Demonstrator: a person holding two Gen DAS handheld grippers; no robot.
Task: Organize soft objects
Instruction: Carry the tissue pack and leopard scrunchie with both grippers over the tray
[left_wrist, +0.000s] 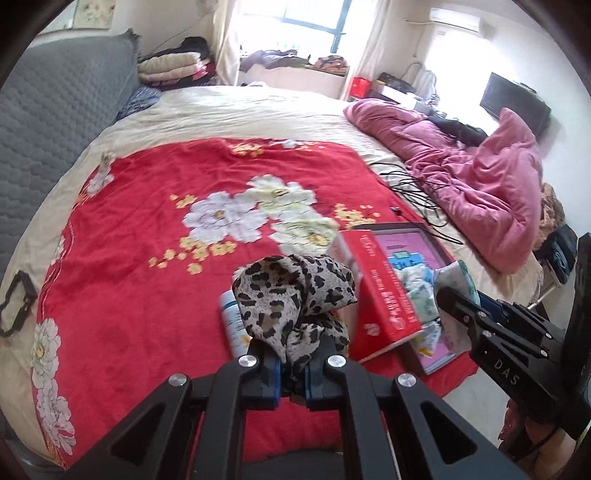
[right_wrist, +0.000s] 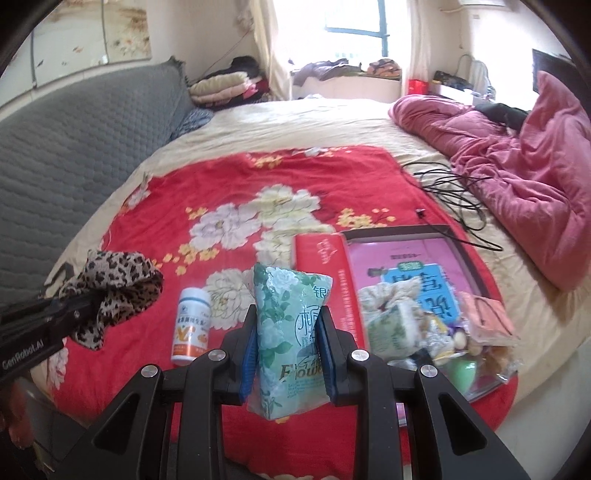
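A: What is hidden or cut off?

B: My left gripper (left_wrist: 290, 373) is clamped on a leopard scarf (left_wrist: 291, 295). The bunched cloth covers the pads, so I cannot see the contact itself. The scarf also hides the top of a white bottle (left_wrist: 231, 321) just beyond and left of my fingertips. In the left wrist view my right gripper (left_wrist: 448, 295) enters from the right; its tips are partly behind the pack it holds.

A: And the right side?

B: My right gripper (right_wrist: 290, 336) is closed on a green tissue pack (right_wrist: 291, 332), blue pads pressed to both sides, pack upright between them. Its lower end hangs below the fingers. Ahead and right lies a red box (right_wrist: 321, 273) beside a pink tray (right_wrist: 402, 254) holding a jumble of soft packets (right_wrist: 391, 325); I cannot sort them, they are blurred and overlap. The tray's near corner is cut off by my finger.

A: Any readable writing?

B: "Flower" on the tissue pack, partly covered by a pad. "GenRobot.AI" on my left gripper (right_wrist: 79, 302) seen from the right wrist view; "DAS" on the right gripper body in the left view. The bottle (right_wrist: 192, 325) label shows a large orange "V"; small print illegible. Chinese characters on the box and tray, upside down; I cannot read them.

A: Surface?

B: Red floral blanket (left_wrist: 147, 229) below both grippers; pink quilt (left_wrist: 480, 192) far right, black cables (left_wrist: 417, 192) before it.
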